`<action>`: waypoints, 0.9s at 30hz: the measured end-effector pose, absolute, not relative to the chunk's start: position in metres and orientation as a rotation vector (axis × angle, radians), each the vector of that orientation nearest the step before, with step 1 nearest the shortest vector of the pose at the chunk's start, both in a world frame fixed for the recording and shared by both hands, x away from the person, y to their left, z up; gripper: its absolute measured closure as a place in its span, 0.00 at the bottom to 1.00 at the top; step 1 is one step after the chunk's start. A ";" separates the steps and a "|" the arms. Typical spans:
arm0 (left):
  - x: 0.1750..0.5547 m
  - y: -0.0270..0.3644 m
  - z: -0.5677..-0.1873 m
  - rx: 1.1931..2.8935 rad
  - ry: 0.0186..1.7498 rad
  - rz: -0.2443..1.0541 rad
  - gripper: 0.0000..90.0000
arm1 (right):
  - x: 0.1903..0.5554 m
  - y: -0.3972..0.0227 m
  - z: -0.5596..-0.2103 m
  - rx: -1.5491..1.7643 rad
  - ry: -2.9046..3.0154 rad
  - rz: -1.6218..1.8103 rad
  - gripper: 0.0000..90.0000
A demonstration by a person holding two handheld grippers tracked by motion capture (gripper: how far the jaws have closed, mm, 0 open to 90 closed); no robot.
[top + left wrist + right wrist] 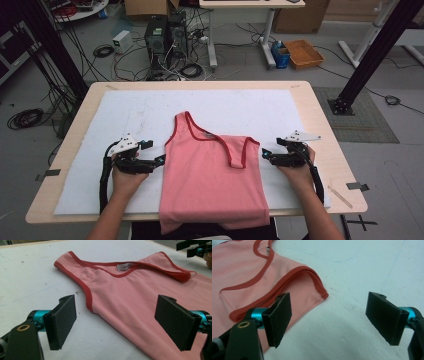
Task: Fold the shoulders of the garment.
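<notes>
A workshop floor strewn with cables, computer towers (165, 35) and an orange crate (303, 53) is seen behind a wooden counter (320, 120), most of which is covered by a white mat (125, 120). A pink tank top (212, 175) with red trim is laid flat on the mat, midway between the counter's left and right edges; its hem is draped over the near edge, and its neck is pointed toward the far edge. 1 strap (181, 122) is stretched out toward the far edge, while the other strap (240, 152) is folded back onto the chest, so the garment is judged to be not yet fully spread.

The left hand-held gripper (161, 160) is held just beside the garment's left side seam, below the armhole, with its jaws spread wide and nothing between them. The right hand-held gripper (265, 154) is held just beside the right shoulder corner, its 2 jaws likewise spread and empty. In both gripper views the jaws are seen low over the mat and turned toward the fabric's edge. Such mirrored placement is judged to prepare a pinch on each side, perhaps for folding or smoothing.
</notes>
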State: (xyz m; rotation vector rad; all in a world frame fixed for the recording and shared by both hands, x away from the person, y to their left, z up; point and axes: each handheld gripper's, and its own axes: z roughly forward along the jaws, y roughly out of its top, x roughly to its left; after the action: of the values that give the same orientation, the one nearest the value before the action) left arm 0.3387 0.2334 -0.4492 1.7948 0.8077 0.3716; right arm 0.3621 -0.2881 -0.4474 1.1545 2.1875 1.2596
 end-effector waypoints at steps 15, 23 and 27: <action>0.338 0.232 -0.449 1.804 0.793 0.376 0.19 | 0.359 -0.284 -0.449 1.112 2.188 1.231 0.21; 0.338 0.232 -0.449 1.801 0.804 0.370 0.19 | 0.362 -0.295 -0.449 1.181 2.140 1.350 0.19; 0.338 0.231 -0.449 1.805 0.802 0.376 0.19 | 0.363 -0.297 -0.449 1.226 2.128 1.354 0.19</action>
State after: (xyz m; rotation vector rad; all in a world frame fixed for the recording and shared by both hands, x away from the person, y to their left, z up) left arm 0.3381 0.2314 -0.4493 1.8047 0.8018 0.3757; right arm 0.3635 -0.2971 -0.4493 1.2263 2.1275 1.3539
